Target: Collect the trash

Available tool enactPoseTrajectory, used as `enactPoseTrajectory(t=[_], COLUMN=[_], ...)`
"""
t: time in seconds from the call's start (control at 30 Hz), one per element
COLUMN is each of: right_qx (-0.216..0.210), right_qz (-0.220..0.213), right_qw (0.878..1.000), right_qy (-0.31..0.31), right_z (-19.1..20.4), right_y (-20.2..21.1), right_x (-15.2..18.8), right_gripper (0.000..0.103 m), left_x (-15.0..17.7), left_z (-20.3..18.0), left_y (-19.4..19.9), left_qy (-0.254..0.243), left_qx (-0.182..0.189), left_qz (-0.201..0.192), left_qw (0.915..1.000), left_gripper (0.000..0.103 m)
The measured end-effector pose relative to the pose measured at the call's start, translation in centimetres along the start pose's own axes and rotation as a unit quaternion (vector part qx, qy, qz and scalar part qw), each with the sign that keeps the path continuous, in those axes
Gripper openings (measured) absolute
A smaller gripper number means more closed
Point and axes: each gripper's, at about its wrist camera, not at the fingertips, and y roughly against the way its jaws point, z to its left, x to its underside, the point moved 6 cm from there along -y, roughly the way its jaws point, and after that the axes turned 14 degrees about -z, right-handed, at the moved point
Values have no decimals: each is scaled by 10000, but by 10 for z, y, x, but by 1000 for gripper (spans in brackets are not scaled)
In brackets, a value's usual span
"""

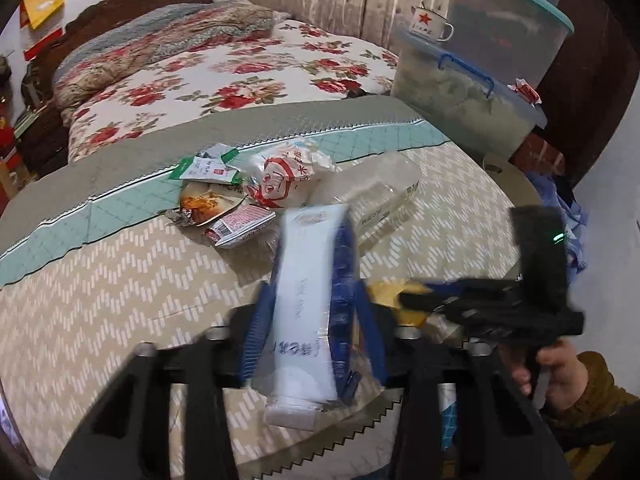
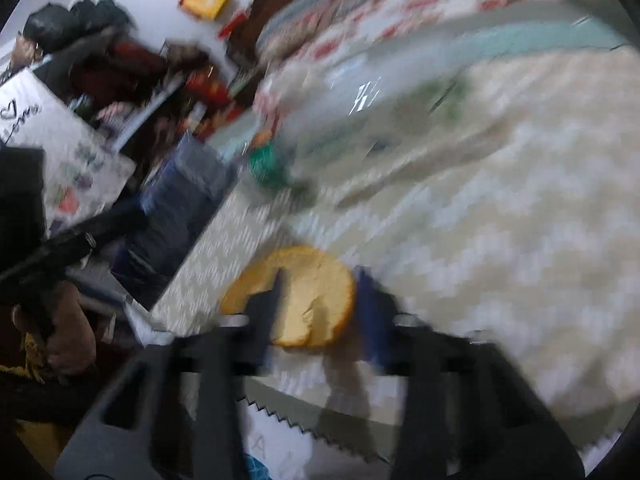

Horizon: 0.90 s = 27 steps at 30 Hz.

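Wrapper (image 1: 306, 304), white, blue-edged, crumpled

The tablecloth (image 1: 120, 280) is beige with a white chevron pattern, edged by a teal band and a grey zigzag border. Above that border lies a white bedspread (image 1: 240, 76) strewn with red roses and green leaves. On the cloth, a white packet (image 1: 308, 300) with blue sides shows between blue fingers (image 1: 256, 320). Beyond it lie a green-and-white wrapper (image 1: 204, 168) and a white bag (image 1: 288, 176) printed in red. The bread slice (image 2: 304, 296) is golden yellow.
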Motion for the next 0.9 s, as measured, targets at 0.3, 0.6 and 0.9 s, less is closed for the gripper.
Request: enactPoseTrajectory(t=[0.3,0.6,0.9], right_qx=[292,761,626], right_qz=[-816,-1007,-738], right_qw=[9961,9909,9953], right_qy=[-136,-478,7], right_z=[-46,-105,-76], right_y=[62,104,78], right_x=[-24,-27,-13], right_gripper=[8,15,36], left_x=[-12,21,72], left_z=[-50,11,23], left_y=[-32,-34,-48], left_qy=[-720,-1013,-890], left_qx=[123,-1135,-1090], left_qz=[259,824,1444], left_qw=[9970,9849,9795], left_gripper=[8,87,48])
